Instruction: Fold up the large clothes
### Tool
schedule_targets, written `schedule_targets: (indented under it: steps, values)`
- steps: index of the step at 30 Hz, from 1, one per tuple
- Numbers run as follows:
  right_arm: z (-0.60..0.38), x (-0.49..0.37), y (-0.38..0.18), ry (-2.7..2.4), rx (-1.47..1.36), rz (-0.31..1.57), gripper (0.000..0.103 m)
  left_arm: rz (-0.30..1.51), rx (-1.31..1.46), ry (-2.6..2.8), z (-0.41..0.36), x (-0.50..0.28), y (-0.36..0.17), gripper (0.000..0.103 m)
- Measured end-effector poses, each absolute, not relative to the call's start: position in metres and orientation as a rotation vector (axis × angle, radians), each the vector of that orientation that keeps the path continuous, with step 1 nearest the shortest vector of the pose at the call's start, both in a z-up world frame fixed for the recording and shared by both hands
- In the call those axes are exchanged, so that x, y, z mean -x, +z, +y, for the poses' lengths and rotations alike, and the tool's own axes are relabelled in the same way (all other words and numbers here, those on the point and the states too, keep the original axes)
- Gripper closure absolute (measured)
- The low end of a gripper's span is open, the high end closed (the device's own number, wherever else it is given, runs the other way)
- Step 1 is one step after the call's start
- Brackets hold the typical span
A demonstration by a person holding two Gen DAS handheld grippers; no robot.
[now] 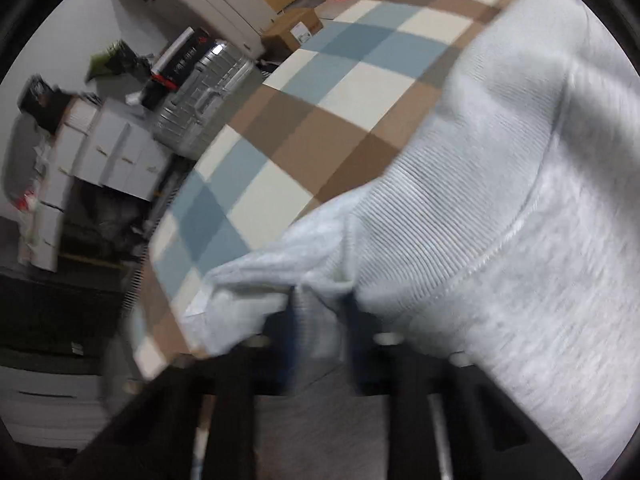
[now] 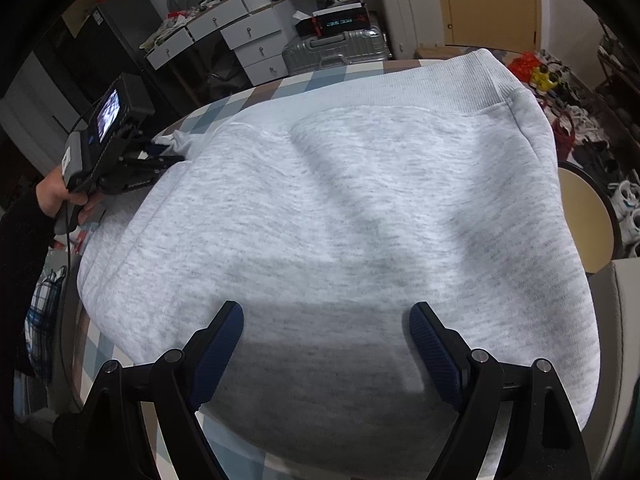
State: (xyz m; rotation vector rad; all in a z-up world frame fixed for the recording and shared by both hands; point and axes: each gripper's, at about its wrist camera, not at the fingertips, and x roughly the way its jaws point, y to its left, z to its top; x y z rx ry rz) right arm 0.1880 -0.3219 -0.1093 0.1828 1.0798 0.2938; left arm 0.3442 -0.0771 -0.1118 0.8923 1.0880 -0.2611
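Home bedroom: drawers (image 2: 248, 36), suitcase (image 2: 340, 50), shoes (image 2: 624, 196)

Sweatshirt (image 2: 360, 208): light heather grey, faintly flecked; ribbed hem band in the same grey.
Bed cover (image 1: 320, 92): checked in blue, brown and cream squares.
Gripper pads (image 2: 434, 360): dark blue, finely ridged; arms black.
Suitcase (image 2: 340, 50): silver, ribbed.
Drawer unit (image 2: 248, 36): white fronts, small metal pulls.
Bag, far right (image 2: 524, 66): red-orange.
Toy beside bag (image 2: 544, 78): yellow.
Sleeve, near left (image 2: 22, 236): black.
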Motion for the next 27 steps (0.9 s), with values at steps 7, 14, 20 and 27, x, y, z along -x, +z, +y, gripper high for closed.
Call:
schedule_targets:
  steps: [7,14,20,27]
  values:
    - [-0.319,-0.193,-0.113,0.232,-0.182,1.092,0.017,1.063,-0.729,-0.076,-0.056,-0.357,-0.076,0.091]
    - [-0.298,-0.191,-0.080,0.196,-0.063,1.048,0.019,0.987,-0.636,0.023,-0.048,-0.329,-0.042,0.050]
    - [-0.259,-0.195,-0.087,0.206,0.046,1.099,0.018,0.973,-0.316,-0.338,-0.067,-0.246,0.000,0.028]
    - [-0.256,-0.209,-0.134,0.068,0.109,1.190,0.002,1.185,-0.398,-0.141,-0.095,-0.233,-0.117,0.014]
